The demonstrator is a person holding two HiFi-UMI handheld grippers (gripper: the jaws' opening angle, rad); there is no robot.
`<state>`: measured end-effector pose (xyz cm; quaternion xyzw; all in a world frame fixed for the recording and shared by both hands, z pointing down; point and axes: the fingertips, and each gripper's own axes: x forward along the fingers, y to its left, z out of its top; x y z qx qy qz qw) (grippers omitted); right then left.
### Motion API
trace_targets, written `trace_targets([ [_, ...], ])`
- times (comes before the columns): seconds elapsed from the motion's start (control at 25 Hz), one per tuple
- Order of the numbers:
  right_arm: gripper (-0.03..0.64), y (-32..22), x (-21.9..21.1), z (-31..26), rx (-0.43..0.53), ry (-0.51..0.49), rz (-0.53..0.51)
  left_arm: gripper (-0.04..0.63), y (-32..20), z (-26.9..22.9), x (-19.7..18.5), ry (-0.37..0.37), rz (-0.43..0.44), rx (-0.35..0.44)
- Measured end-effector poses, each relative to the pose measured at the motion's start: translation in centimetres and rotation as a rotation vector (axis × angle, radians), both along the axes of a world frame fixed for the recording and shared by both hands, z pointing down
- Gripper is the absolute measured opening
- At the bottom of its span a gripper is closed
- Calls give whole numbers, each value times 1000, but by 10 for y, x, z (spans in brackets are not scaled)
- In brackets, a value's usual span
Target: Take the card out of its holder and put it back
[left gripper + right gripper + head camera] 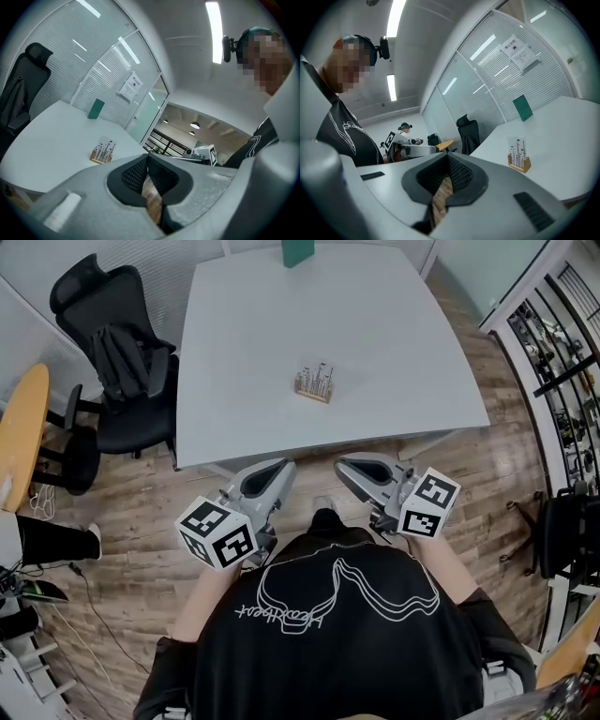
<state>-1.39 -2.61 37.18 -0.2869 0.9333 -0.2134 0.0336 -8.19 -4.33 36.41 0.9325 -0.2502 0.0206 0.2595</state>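
A small wooden holder [314,387] with a white printed card standing in it sits near the middle of the white table [394,324]. It also shows as the holder [102,153] in the left gripper view and the holder [519,160] in the right gripper view. Both grippers are held close to the person's body, below the table's near edge and well short of the holder. My left gripper [279,468] [146,157] is shut with nothing in it. My right gripper [343,466] [447,157] is likewise shut and empty.
A green block [298,251] stands at the table's far edge. A black office chair [117,352] with a jacket on it is at the table's left, beside a wooden round table [19,432]. Shelving [562,343] lines the right wall. The floor is wood.
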Motion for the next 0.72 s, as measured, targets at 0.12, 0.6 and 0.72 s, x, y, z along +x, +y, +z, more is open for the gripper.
trace_targets([
  [0.12,8,1,0,0,3,9,-2,14,1,-1,1,-1,5,5],
  [0.6,8,-2,4,11,-11,16,11,14,-2,10,6,0,16,-10],
  [0.72,8,-3,7,16,-13,15,14,14,-4,18,10,4,21,-25],
])
